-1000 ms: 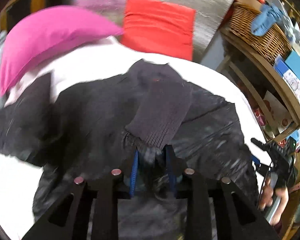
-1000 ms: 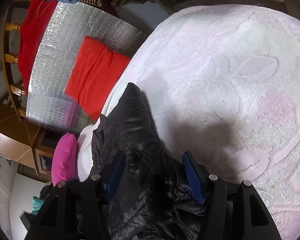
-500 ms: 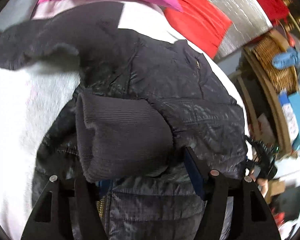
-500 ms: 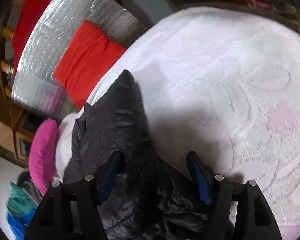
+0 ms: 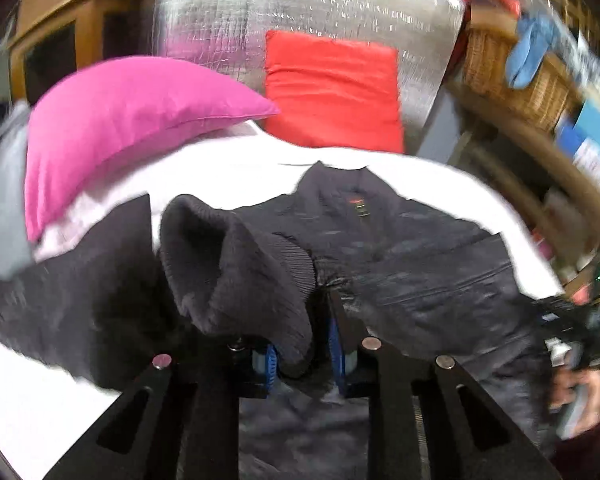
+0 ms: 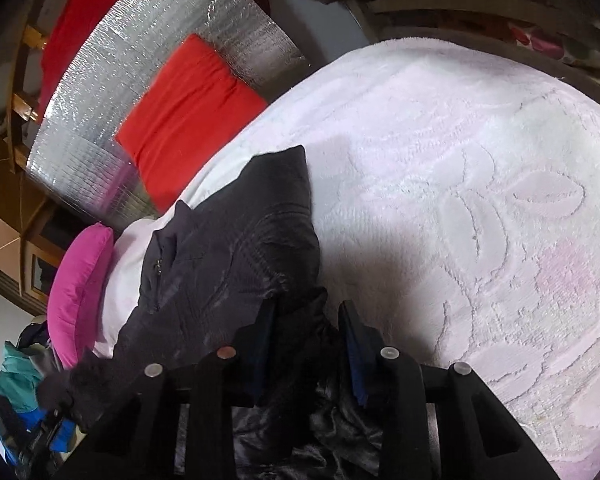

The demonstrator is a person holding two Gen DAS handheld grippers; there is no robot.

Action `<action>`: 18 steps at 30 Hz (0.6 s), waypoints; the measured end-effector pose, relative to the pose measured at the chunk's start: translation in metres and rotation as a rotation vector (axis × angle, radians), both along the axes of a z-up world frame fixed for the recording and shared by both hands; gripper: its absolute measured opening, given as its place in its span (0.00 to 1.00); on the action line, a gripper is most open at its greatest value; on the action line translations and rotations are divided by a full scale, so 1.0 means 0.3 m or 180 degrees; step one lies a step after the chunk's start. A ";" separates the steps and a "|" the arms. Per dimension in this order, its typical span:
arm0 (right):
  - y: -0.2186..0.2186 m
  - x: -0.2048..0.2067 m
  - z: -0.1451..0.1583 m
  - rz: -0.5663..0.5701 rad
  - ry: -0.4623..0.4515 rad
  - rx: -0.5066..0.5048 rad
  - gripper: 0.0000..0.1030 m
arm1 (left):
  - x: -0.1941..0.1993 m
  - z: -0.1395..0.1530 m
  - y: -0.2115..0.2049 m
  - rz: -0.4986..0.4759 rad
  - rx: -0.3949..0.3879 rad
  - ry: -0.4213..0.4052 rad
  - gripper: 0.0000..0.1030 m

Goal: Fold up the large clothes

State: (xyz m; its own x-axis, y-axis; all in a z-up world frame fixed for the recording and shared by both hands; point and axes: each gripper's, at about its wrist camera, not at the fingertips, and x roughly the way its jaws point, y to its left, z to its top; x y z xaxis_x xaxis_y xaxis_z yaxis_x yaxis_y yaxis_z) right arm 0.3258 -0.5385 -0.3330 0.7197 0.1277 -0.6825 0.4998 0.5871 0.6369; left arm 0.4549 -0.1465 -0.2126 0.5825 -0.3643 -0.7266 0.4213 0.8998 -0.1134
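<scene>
A black quilted jacket (image 5: 420, 264) lies spread on the white bedspread (image 5: 228, 160), collar towards the pillows. Its ribbed sleeve cuff (image 5: 236, 272) is lifted and folded over the jacket's body. The cuff's base sits between the blue pads of my left gripper (image 5: 302, 354), whose jaws are closing on it. The other sleeve (image 5: 68, 280) stretches out to the left. In the right wrist view the jacket (image 6: 228, 248) runs away from my right gripper (image 6: 306, 340), whose jaws are closing on a bunch of its fabric at the near edge.
A pink pillow (image 5: 120, 120) and a red cushion (image 5: 332, 96) lean against a silver foil panel (image 5: 300, 4) at the head of the bed. A wicker basket (image 5: 508, 76) sits on wooden shelves to the right. A hand (image 5: 576, 396) shows at the lower right. Bare bedspread (image 6: 480, 200) spreads right of the jacket.
The left jaws opened wide around the cuff, then narrowed onto it, and the view swung back towards the pillows. The right jaws narrowed onto the jacket fabric.
</scene>
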 end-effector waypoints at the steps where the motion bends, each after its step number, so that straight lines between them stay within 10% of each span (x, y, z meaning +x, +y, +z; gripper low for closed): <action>1: -0.001 0.001 -0.001 0.0005 -0.0004 0.0018 0.35 | 0.036 -0.034 0.004 0.0033 0.0089 0.0100 0.23; 4: -0.003 -0.003 0.001 0.0020 -0.0011 0.0089 0.38 | 0.101 -0.144 0.051 0.0144 0.0165 0.0530 0.27; 7: -0.011 -0.014 0.005 -0.0022 0.0019 0.0151 0.67 | 0.069 -0.140 0.127 0.0157 -0.0026 0.0558 0.37; 14: -0.012 -0.106 0.119 -0.0263 -0.0444 -0.0016 0.67 | -0.094 0.035 0.544 0.0591 -0.0582 0.0020 0.75; 18: 0.072 -0.125 0.206 -0.0054 -0.0867 -0.0109 0.67 | -0.075 -0.013 0.881 0.1359 -0.0903 0.0335 0.76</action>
